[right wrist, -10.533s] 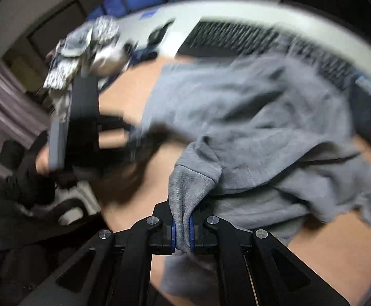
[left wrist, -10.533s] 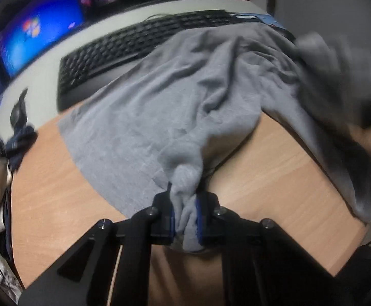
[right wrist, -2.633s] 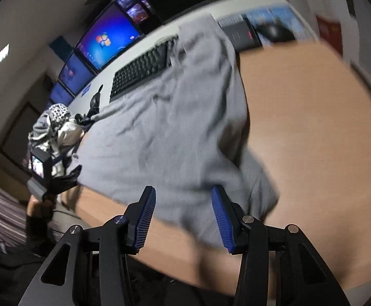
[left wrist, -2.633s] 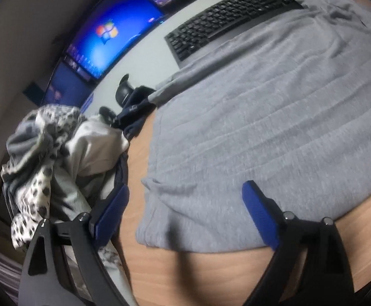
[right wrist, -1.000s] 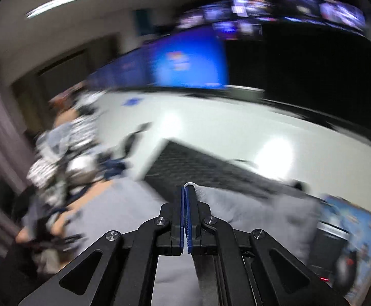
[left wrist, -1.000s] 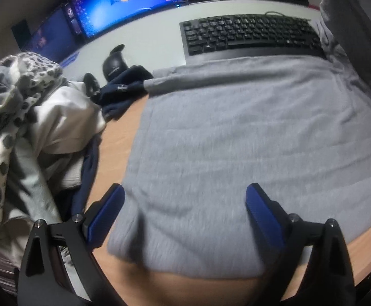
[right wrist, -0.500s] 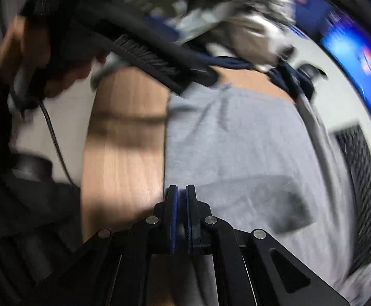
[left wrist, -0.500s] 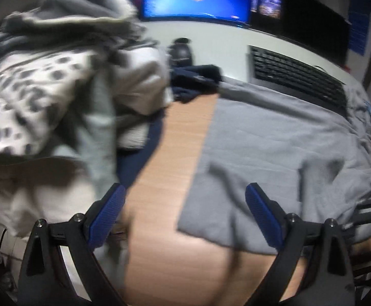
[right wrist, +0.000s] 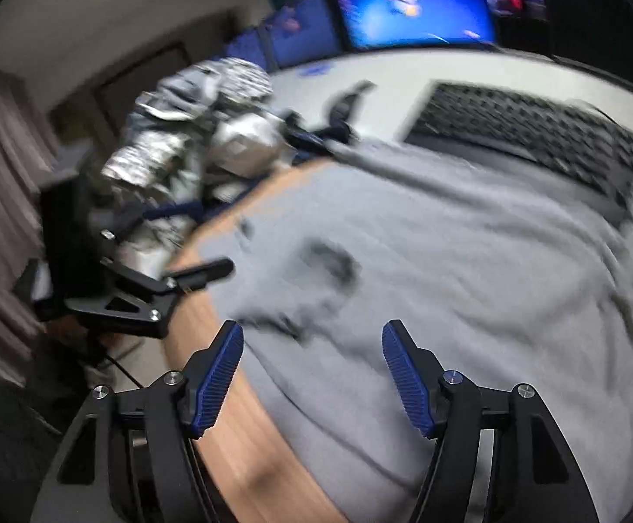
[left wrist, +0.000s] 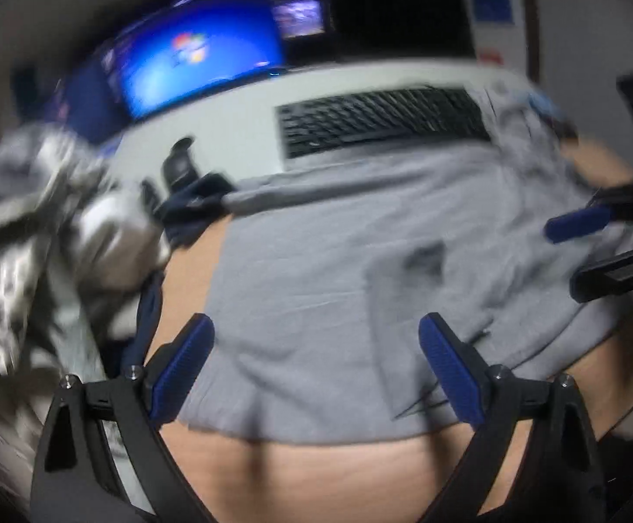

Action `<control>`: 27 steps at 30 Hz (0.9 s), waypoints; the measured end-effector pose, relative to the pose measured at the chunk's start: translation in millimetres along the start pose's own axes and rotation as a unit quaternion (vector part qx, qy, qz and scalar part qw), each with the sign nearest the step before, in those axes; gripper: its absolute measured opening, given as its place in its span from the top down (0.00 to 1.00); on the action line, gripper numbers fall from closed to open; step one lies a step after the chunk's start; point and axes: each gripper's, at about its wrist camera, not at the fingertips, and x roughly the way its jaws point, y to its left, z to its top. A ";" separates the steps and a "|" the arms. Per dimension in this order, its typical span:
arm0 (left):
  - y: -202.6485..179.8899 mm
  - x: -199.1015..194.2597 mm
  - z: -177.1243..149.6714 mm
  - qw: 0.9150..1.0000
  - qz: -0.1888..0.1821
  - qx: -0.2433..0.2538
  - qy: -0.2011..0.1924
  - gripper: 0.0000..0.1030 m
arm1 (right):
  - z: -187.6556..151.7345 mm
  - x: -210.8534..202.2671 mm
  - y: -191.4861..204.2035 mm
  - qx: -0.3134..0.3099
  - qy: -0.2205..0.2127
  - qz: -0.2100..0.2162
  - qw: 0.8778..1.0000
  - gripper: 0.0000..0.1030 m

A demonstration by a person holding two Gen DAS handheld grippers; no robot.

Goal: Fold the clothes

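A grey garment [left wrist: 299, 261] lies spread on the wooden table [left wrist: 316, 470], with a flap folded over its right part. My left gripper [left wrist: 316, 348] hovers over the garment's near edge, open wide with nothing between its blue pads. My right gripper [right wrist: 314, 361] is over the garment's near left part and its jaws are opening. The cloth lies below the pads and neither presses on it. In the left wrist view the right gripper [left wrist: 577, 248] reaches in from the right edge. Both views are blurred by motion.
A black keyboard [left wrist: 381, 117] sits behind the garment, partly under its far edge, with lit monitors [left wrist: 194, 61] beyond. A pile of patterned and white clothes [left wrist: 33, 226] rises at the left, with a dark blue cloth [left wrist: 194, 200] beside it.
My right gripper has come down from high above to just over the garment, and its shut jaws have opened. My left gripper stayed open and swung back toward the garment.
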 end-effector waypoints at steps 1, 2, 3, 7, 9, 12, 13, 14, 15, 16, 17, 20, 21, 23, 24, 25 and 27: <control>-13.4 5.7 3.0 0.999 0.015 0.030 0.008 0.13 | -7.9 -3.0 -4.8 0.006 0.005 -0.022 1.000 0.34; -23.3 11.6 4.9 0.998 0.024 0.052 0.016 0.14 | -15.4 -8.1 -10.5 0.015 0.006 -0.044 0.999 0.34; -29.7 17.5 5.7 0.997 0.028 0.068 0.022 0.14 | -22.9 -13.3 -16.2 0.023 0.007 -0.065 0.998 0.34; -39.6 29.7 8.4 0.996 -0.004 0.080 0.039 0.20 | -51.2 -38.1 -44.5 0.094 -0.011 -0.103 0.990 0.33; -33.7 21.7 8.1 0.997 -0.044 0.052 0.041 0.20 | -66.9 -50.1 -58.0 0.136 -0.033 -0.083 0.987 0.32; -23.0 3.2 6.2 0.998 -0.049 0.027 0.027 0.15 | -86.9 -58.7 -68.3 0.172 -0.065 -0.042 0.982 0.32; -21.9 -2.9 5.6 0.998 -0.050 0.029 0.023 0.04 | -88.9 -59.6 -68.0 0.171 -0.073 -0.037 0.982 0.31; -24.4 -7.4 5.0 0.998 -0.052 0.037 0.021 0.01 | -90.7 -60.4 -67.7 0.170 -0.080 -0.033 0.982 0.30; -29.5 -10.9 4.5 0.997 -0.057 0.048 0.018 0.01 | -91.2 -60.6 -66.9 0.169 -0.083 -0.033 0.982 0.30; -34.8 -13.5 3.5 0.996 -0.064 0.058 0.018 0.01 | -91.6 -60.7 -66.2 0.167 -0.086 -0.033 0.982 0.29; -41.0 -12.6 2.2 0.995 -0.070 0.068 0.023 0.02 | -91.6 -60.3 -65.6 0.165 -0.086 -0.033 0.982 0.28; -59.8 2.0 -4.4 0.994 -0.038 0.099 0.040 0.22 | -92.2 -59.1 -62.9 0.157 -0.089 -0.038 0.983 0.27; -63.9 8.8 -5.6 0.993 -0.045 0.102 0.048 0.33 | -92.8 -58.6 -61.3 0.153 -0.090 -0.042 0.983 0.26; -62.1 14.6 -2.0 0.993 -0.068 0.079 0.055 0.41 | -94.2 -58.3 -58.4 0.146 -0.090 -0.051 0.984 0.26; -61.1 15.1 -1.3 0.993 -0.074 0.075 0.059 0.48 | -94.9 -58.5 -57.2 0.144 -0.089 -0.055 0.984 0.26; -61.5 13.8 -1.6 0.992 -0.079 0.079 0.057 0.55 | -95.3 -59.4 -57.2 0.147 -0.089 -0.053 0.984 0.26; -60.6 13.2 -2.3 0.992 -0.081 0.071 0.059 0.58 | -96.1 -61.4 -57.4 0.151 -0.089 -0.051 0.983 0.26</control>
